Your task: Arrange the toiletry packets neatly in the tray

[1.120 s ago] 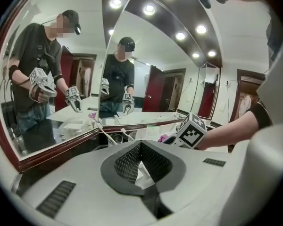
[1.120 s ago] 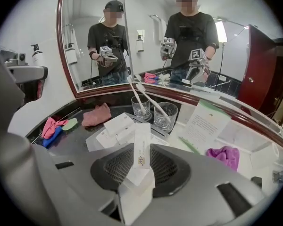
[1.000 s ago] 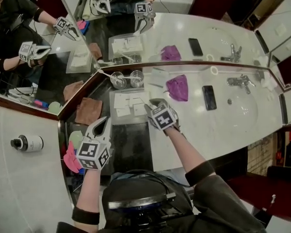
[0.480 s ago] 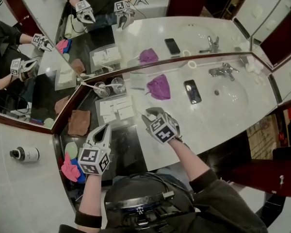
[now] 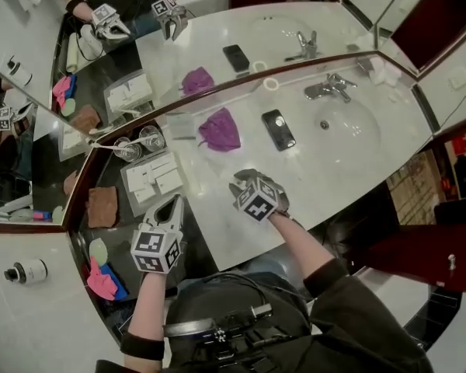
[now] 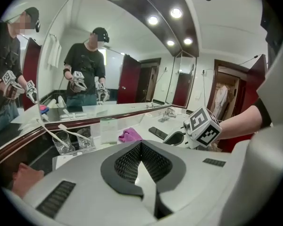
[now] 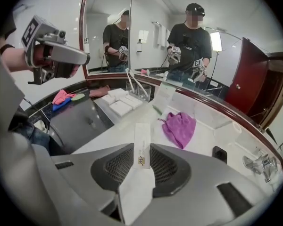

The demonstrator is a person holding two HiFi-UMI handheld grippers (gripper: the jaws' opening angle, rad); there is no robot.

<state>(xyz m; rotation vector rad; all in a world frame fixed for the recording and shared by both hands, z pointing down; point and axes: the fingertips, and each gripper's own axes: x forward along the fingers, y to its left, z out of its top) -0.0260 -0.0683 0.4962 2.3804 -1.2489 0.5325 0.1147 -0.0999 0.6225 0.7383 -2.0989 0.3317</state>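
A clear tray [image 5: 126, 179] at the back of the dark counter holds several white toiletry packets [image 5: 157, 179], also seen in the right gripper view as packets [image 7: 120, 107]. My right gripper [image 5: 245, 180] hangs over the white counter to the right of the tray. It is shut on a long white packet [image 7: 141, 147] with a gold mark, which sticks out past the tips. My left gripper [image 5: 173, 202] hovers just in front of the tray with its jaws shut. A thin white sliver [image 6: 144, 177] shows between them; I cannot tell what it is.
Two glasses [image 5: 138, 143] with toothbrushes stand behind the tray against the mirror. A purple cloth [image 5: 217, 129], a phone [image 5: 277, 129], the basin [image 5: 349, 134] and faucet [image 5: 326, 88] lie to the right. A brown cloth [image 5: 102, 206] and pink and blue items [image 5: 102, 277] sit left.
Both grippers have moved to the right along the counter. The right one, still holding its packet, is now farther from the tray; the left one now sits in front of the tray.
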